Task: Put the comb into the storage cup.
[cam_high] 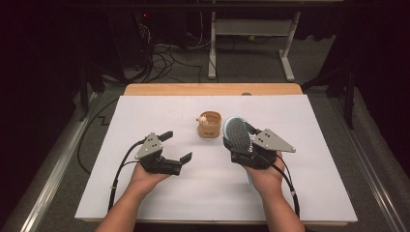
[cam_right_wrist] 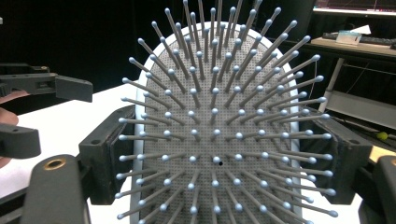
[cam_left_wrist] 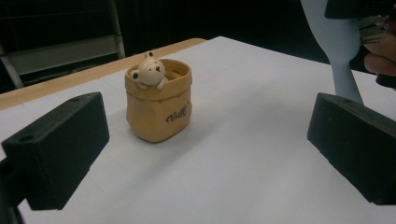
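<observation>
The white counter [cam_high: 159, 193] is lit brightly and evenly from above in the high view, while the surrounding floor and background are left in deep darkness. Only soft, short shadows are cast beneath the grippers. A slight softness and graininess is seen throughout. In the left gripper view, the tan pot [cam_left_wrist: 159, 105] is rendered fairly sharp, whereas the near black fingers [cam_left_wrist: 60, 149] are blurred. In the right gripper view, the hairbrush [cam_right_wrist: 219, 121] bristles are caught crisply, with small highlights on their tips; the background is dim.
</observation>
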Motion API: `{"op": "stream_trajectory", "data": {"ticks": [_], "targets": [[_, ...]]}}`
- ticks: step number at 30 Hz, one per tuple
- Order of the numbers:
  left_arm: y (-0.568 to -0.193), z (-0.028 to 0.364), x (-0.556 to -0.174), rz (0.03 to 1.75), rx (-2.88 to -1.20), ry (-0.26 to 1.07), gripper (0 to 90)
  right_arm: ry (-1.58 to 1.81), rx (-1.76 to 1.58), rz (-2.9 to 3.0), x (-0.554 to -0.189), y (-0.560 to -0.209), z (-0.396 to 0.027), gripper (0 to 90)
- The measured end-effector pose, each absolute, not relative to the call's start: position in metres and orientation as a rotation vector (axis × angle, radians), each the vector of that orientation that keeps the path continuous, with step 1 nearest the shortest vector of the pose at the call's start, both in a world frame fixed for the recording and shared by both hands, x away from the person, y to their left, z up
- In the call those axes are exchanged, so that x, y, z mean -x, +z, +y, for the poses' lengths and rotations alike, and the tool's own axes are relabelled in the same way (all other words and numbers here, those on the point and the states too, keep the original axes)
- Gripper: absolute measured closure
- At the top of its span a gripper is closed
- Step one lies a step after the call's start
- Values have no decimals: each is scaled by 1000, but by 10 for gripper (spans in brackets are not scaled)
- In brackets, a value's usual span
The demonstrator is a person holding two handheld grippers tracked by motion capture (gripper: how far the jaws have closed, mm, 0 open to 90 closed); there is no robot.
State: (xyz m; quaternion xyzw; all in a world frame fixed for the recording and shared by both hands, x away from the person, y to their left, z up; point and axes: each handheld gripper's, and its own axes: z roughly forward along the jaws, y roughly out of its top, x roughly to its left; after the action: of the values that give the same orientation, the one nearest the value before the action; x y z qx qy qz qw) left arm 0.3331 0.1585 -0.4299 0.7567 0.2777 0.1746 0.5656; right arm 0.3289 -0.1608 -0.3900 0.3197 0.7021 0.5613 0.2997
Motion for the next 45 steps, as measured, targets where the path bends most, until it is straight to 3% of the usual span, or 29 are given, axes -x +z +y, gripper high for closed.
{"op": "stream_trajectory", "data": {"ticks": [45], "targets": [[-392,145,-304,596,-1701,342,0,1452,-623,1985,-305,-407,-97,208]]}}
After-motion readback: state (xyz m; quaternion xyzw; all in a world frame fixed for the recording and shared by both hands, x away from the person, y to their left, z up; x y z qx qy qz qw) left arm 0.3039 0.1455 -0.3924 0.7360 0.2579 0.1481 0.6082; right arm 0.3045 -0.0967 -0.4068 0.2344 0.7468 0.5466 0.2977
